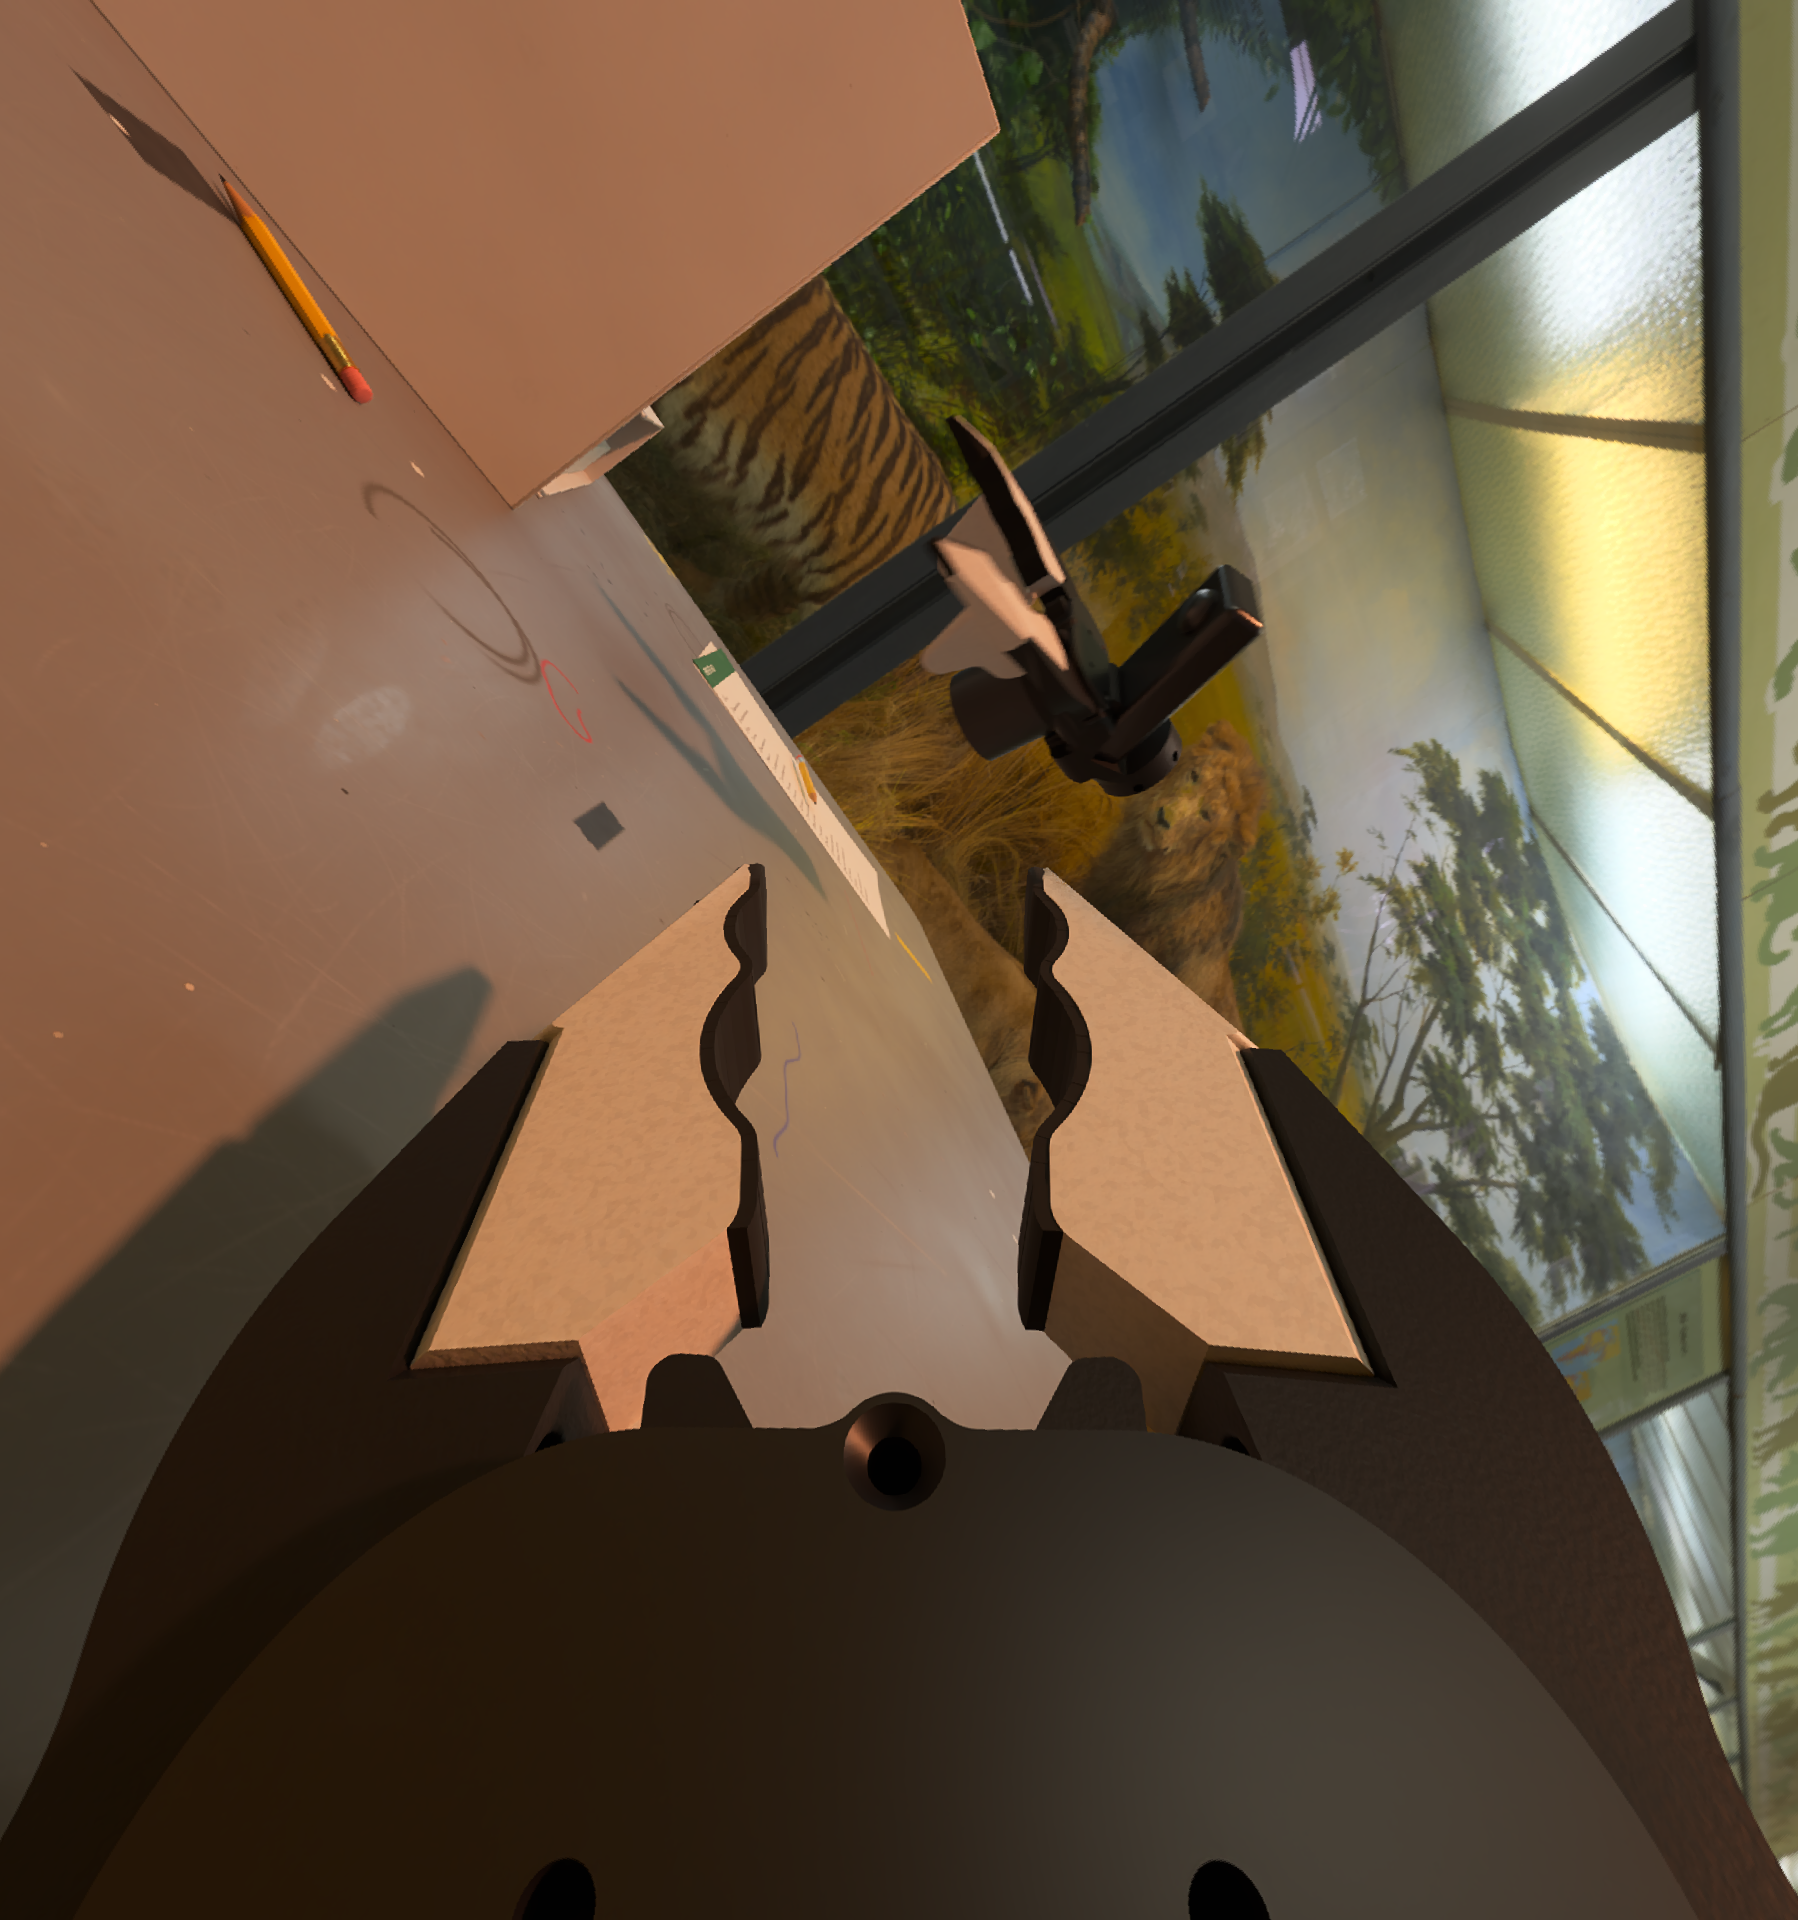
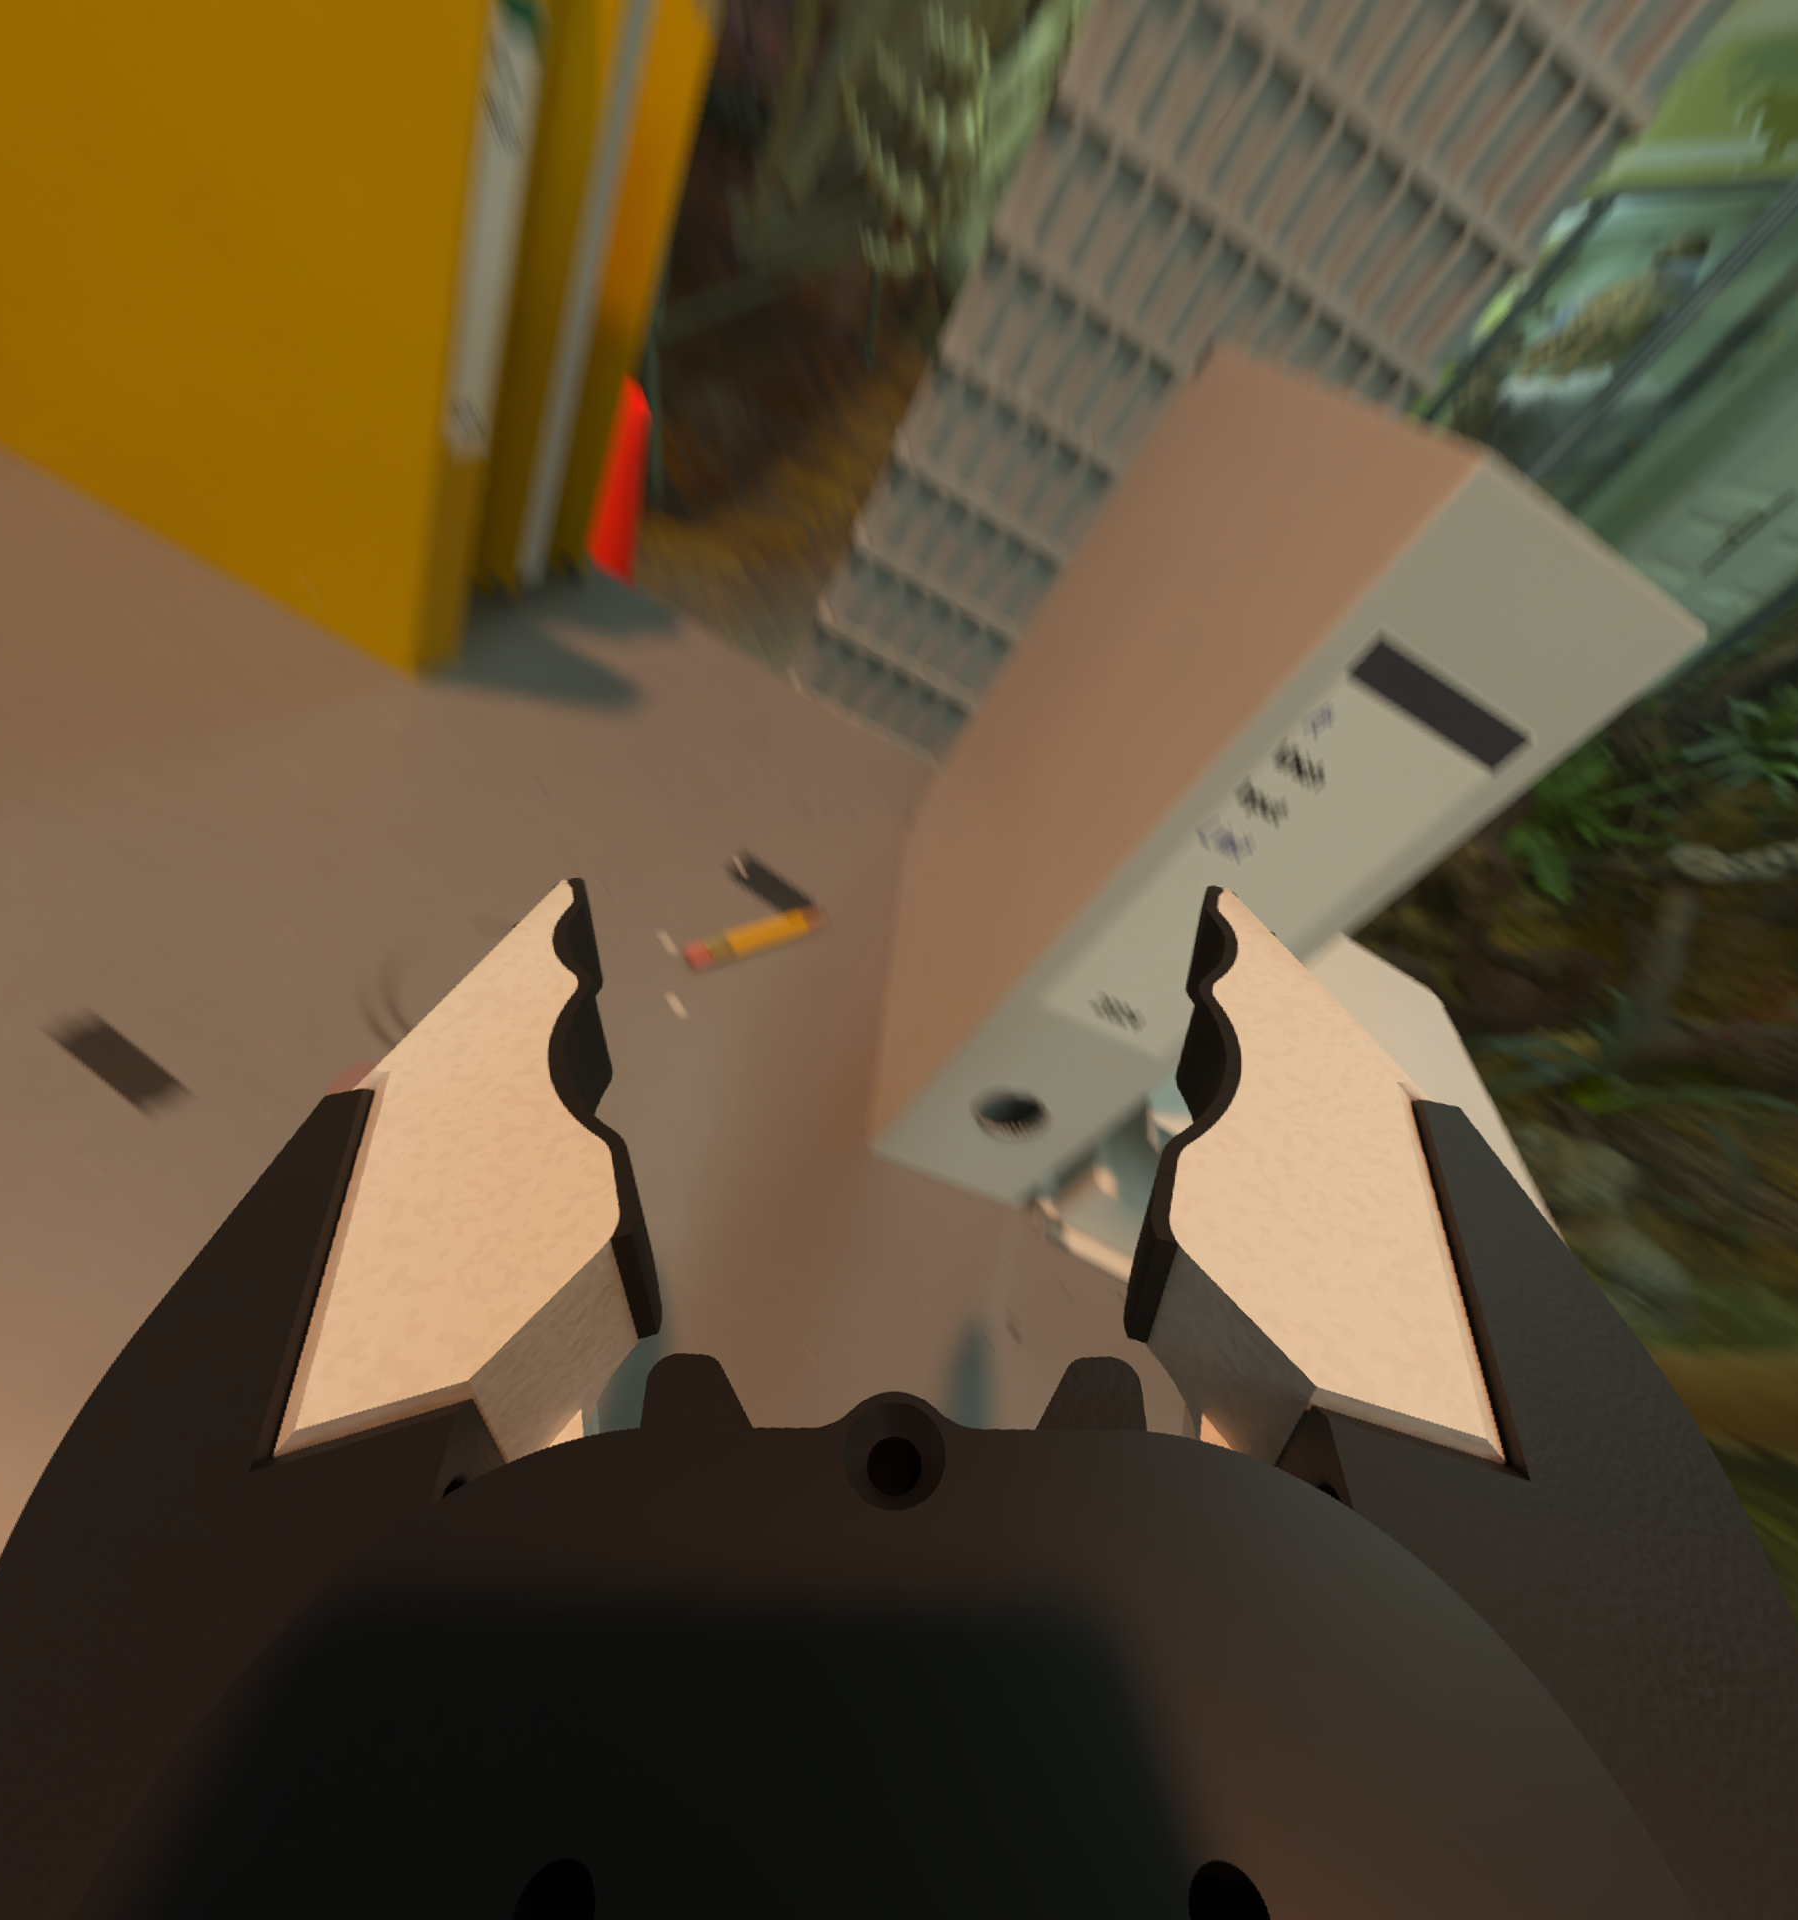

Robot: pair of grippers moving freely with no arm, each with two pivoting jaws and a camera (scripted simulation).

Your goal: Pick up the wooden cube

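No wooden cube shows in either view. My left gripper [image 1: 895,883] is open and empty, low over the brown table [image 1: 147,727] near its edge. My right gripper [image 2: 895,894] is open and empty above the table [image 2: 199,831], and its view is blurred. It also shows in the left wrist view [image 1: 1061,644], off beyond the table edge, up in the air.
A tan binder-like box [image 1: 562,208] with a beige spine [image 2: 1290,831] lies on the table. A yellow pencil [image 1: 297,291] lies beside it, also in the right wrist view [image 2: 755,935]. A yellow box [image 2: 199,312], a red object [image 2: 620,488] and a grey gridded crate [image 2: 1134,312] stand farther back. A white strip [image 1: 801,800] lies along the table edge.
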